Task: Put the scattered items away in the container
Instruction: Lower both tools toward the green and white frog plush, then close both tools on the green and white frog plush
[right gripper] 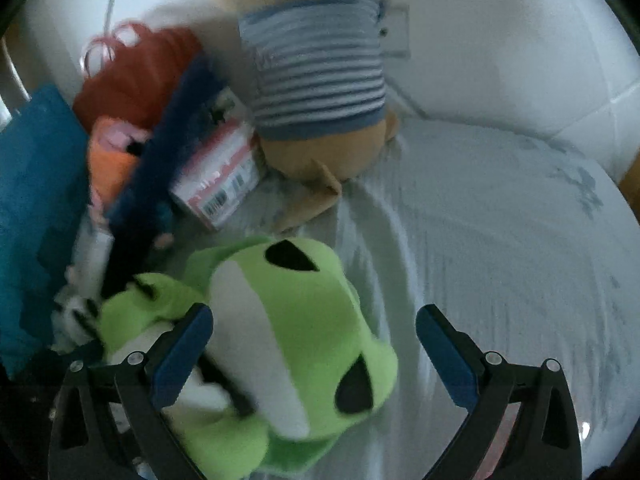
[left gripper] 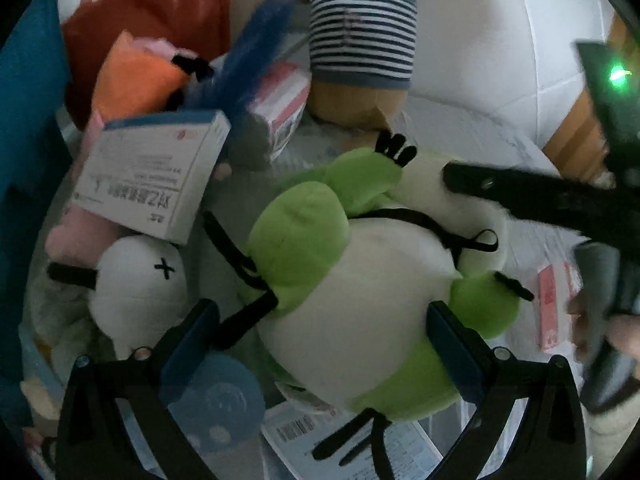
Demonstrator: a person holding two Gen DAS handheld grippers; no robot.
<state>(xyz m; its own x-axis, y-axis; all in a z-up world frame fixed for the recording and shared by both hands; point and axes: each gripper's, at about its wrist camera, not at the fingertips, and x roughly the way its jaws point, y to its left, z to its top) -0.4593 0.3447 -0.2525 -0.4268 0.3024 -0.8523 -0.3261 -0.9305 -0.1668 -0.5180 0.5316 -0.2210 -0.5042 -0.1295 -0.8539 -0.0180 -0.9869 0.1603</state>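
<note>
Left tool [left gripper: 322, 334]: wide apart; I see the frog toy [left gripper: 360, 280] between its fingers w/ a gap each side, so not gripped as far as I can tell.
Right tool [right gripper: 314, 346]: also spread wide; frog's head [right gripper: 296, 320] sits between the fingers, against the left finger [right gripper: 184, 356], right finger clear of it. In my left view the right tool [left gripper: 520, 196] shows as a blurred black finger reaching in from the right, tip at the frog's white upper part.
Frog toy: green/white, black straps, lying belly up on the sheet [right gripper: 500, 260], just right of the pile.
Pile, left side: white round toy [left gripper: 140, 280] w/ an x mark, white medicine box [left gripper: 152, 176] above it, orange toy [left gripper: 132, 76], red bag [left gripper: 160, 12], dark blue fuzzy strip [left gripper: 248, 52], pink/white box [left gripper: 284, 100]. All crowded, touching or overlapping.
Striped toy [left gripper: 360, 28]: tan, navy/white shirt, standing at the back, just behind the frog.
Teal edge [left gripper: 28, 120]: tall teal surface along the far left; can't tell if it's the container.
Open room: sheet right of the frog is bare and wide in my right view; white padded wall [right gripper: 500, 40] closes the back.
Near edge: printed paper w/ barcode [left gripper: 304, 428] and a blue round lid [left gripper: 220, 396] under the left tool; small pink box [left gripper: 554, 304] at the right.
</note>
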